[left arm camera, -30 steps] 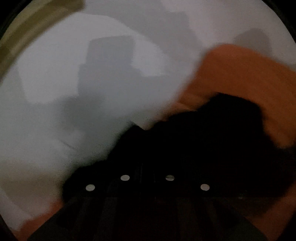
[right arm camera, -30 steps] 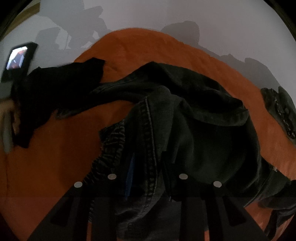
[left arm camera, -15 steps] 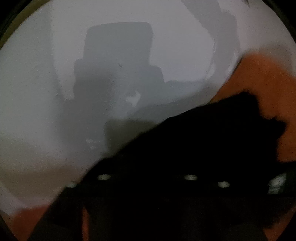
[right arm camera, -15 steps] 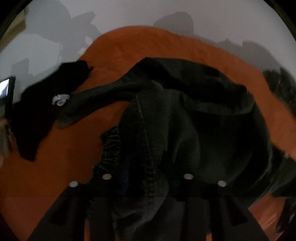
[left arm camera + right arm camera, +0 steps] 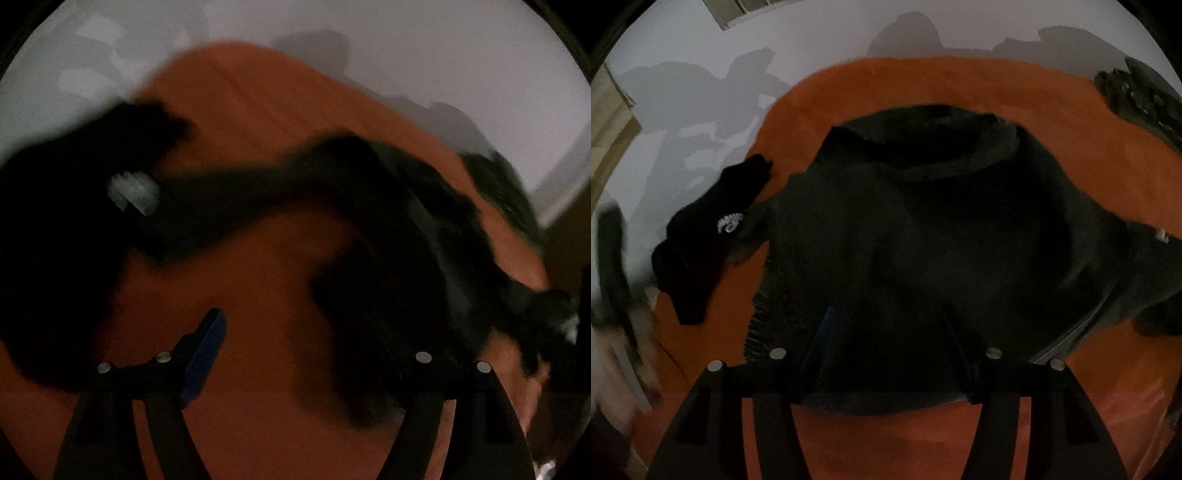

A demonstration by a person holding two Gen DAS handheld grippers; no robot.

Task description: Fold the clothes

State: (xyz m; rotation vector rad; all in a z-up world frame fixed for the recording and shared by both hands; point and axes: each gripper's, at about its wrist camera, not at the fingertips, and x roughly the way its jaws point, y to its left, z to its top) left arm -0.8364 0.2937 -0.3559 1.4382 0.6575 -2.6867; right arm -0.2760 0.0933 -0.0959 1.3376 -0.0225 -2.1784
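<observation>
Dark denim jacket (image 5: 923,236) spread across the middle of the round orange tabletop (image 5: 1071,125). Right gripper (image 5: 886,354) clamped on its near hem; left gripper (image 5: 295,354) apart, empty, above the tabletop's bare near part.

A dark, nearly black denim jacket (image 5: 923,229) lies spread over the orange cloth-covered surface (image 5: 1089,155), its collar (image 5: 942,147) at the far edge and a ribbed, stitched hem showing along its left side. One sleeve stretches out to the left — in the left wrist view the sleeve (image 5: 240,199) runs as a long dark band across the orange cover. At that sleeve's end lies a second garment, a black piece of clothing with a small white emblem (image 5: 709,236), bunched and narrow, touching the jacket's cuff. A third dark, patterned garment (image 5: 1141,99) sits at the far right corner, well apart from the jacket.
</observation>
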